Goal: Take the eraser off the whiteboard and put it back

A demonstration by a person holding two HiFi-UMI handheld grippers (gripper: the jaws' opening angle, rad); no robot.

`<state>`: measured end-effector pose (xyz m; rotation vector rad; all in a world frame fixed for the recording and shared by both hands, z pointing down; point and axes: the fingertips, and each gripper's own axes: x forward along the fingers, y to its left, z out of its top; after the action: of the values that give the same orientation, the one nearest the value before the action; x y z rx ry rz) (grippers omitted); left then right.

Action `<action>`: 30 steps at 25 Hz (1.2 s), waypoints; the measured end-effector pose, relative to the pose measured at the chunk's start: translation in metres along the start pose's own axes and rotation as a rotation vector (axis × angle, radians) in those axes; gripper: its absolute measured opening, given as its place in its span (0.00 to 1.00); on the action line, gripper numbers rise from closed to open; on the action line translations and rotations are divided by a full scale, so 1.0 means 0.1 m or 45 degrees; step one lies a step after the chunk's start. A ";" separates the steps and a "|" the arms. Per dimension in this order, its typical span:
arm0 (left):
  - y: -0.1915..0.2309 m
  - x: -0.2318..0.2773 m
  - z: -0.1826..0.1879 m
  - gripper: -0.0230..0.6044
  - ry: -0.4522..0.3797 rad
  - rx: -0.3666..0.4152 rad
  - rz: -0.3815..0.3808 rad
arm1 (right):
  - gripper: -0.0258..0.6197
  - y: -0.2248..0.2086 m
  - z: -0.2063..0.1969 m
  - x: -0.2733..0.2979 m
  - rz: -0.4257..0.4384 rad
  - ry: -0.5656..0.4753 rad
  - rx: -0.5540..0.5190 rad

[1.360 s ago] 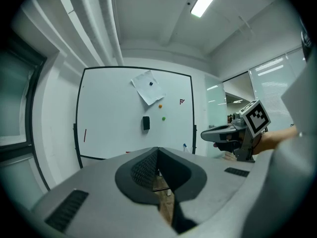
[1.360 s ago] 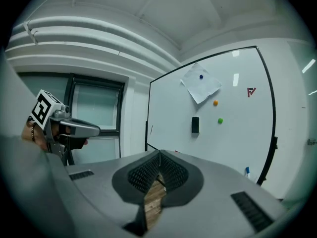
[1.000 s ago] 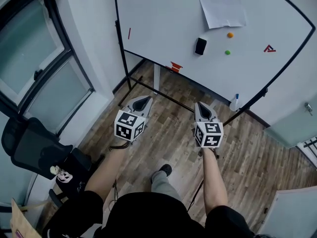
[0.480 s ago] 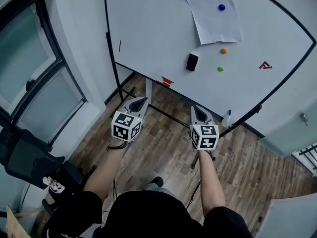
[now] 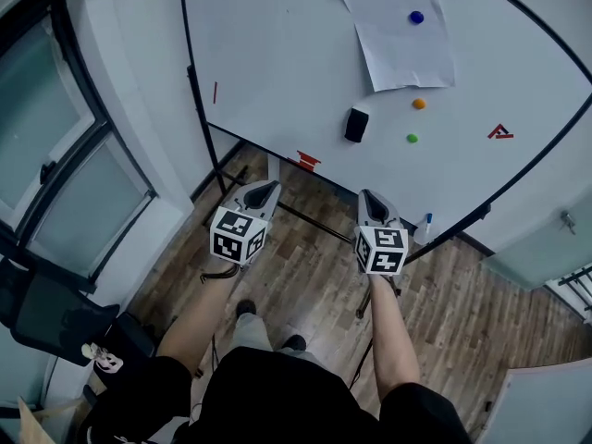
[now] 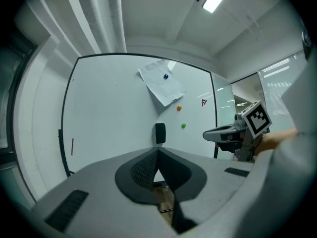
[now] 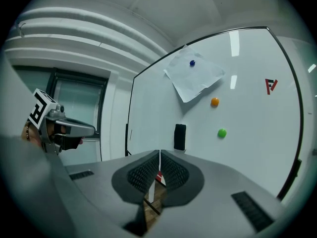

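A person stands facing a whiteboard (image 5: 277, 63) with both tools held out over the wood floor (image 5: 305, 266), the approach step of the job by the look of it. The black eraser (image 5: 356, 125) clings to the board in the upper middle of the head view, below the left corner of a pinned paper sheet (image 5: 398, 30) and left of an orange magnet (image 5: 419, 104) and a green magnet (image 5: 412, 139). Its long axis runs up and down the board, only slightly tilted, with its broad face flat against the surface. The left gripper (image 5: 264, 191) and the right gripper (image 5: 373, 203) both have their jaws pressed together on nothing, well short of the eraser. The next move likely calls for one gripper to spread its jaws, close in and pinch the eraser across its narrow sides.
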<state>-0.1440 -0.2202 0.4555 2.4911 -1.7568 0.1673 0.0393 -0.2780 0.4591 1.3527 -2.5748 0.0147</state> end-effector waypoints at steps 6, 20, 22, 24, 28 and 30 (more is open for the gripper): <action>0.24 0.42 0.10 0.07 -0.001 0.019 -0.090 | 0.08 -0.07 0.13 0.35 -0.066 -0.020 0.022; 0.64 1.16 0.14 0.07 0.013 0.039 -0.297 | 0.39 -0.35 0.21 1.35 -0.303 0.045 0.078; 0.69 1.24 0.15 0.07 0.014 0.041 -0.322 | 0.41 -0.40 0.21 1.48 -0.339 0.050 0.090; 0.74 1.33 0.14 0.07 0.021 0.048 -0.351 | 0.43 -0.45 0.19 1.61 -0.379 0.061 0.095; 0.82 1.49 0.09 0.07 0.046 0.072 -0.406 | 0.46 -0.55 0.16 1.84 -0.456 0.088 0.093; 0.86 1.54 0.09 0.07 0.049 0.081 -0.425 | 0.46 -0.60 0.15 1.95 -0.495 0.103 0.091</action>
<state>-0.1737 -0.3941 0.4689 2.7586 -1.3146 0.2466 -0.0213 -0.4728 0.4794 1.8160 -2.2249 0.0930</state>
